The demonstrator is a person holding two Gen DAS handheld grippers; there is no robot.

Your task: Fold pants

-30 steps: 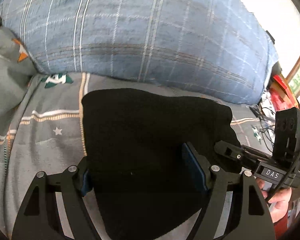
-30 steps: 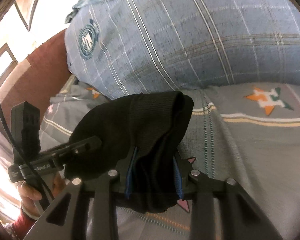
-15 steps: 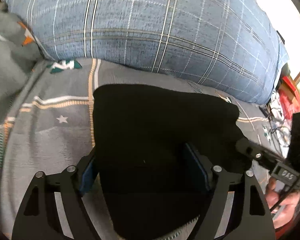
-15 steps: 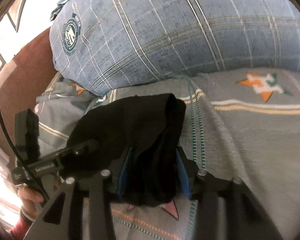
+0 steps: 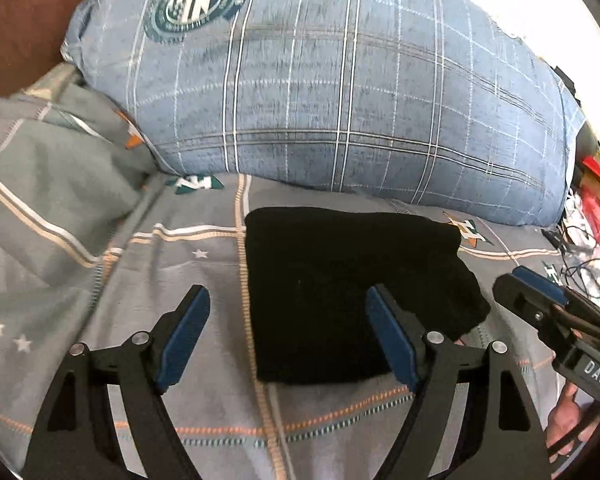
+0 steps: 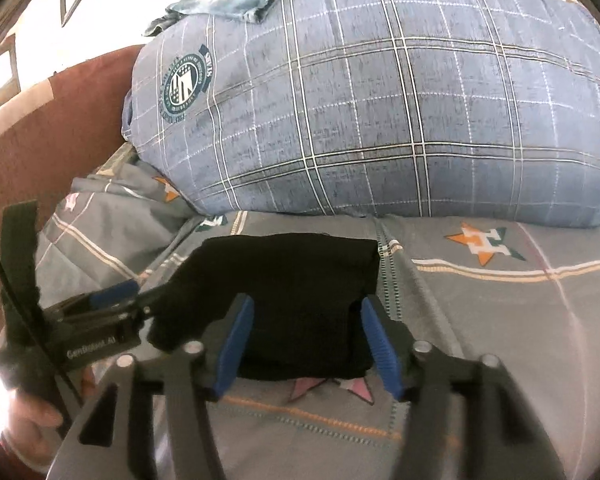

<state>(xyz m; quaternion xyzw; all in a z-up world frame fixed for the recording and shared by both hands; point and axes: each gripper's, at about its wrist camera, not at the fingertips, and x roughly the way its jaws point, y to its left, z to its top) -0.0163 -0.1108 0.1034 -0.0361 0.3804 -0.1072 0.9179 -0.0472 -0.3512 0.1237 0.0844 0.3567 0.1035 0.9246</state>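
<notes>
Pants (image 5: 352, 292): one black bundle, folded compact, lay flat on bed (image 5: 180, 420) at 12 o'clock of both tools; fold judged finished.
Left hand-held gripper (image 5: 288, 340): jaws wide apart, gripping nothing, likely to leave fold undisturbed.
Right hand-held gripper (image 6: 308, 344): jaws apart, straddling bundle's near edge, no clamp.
Pillow (image 6: 380, 120): one, beyond pants at 12 o'clock.
Count: grippers two.

Both wrist cameras look forward and down, close above the bedsheet (image 5: 204, 408). Each view shares the folded black pants (image 5: 352, 292) and plaid pillow (image 6: 400, 120) beyond.
</notes>
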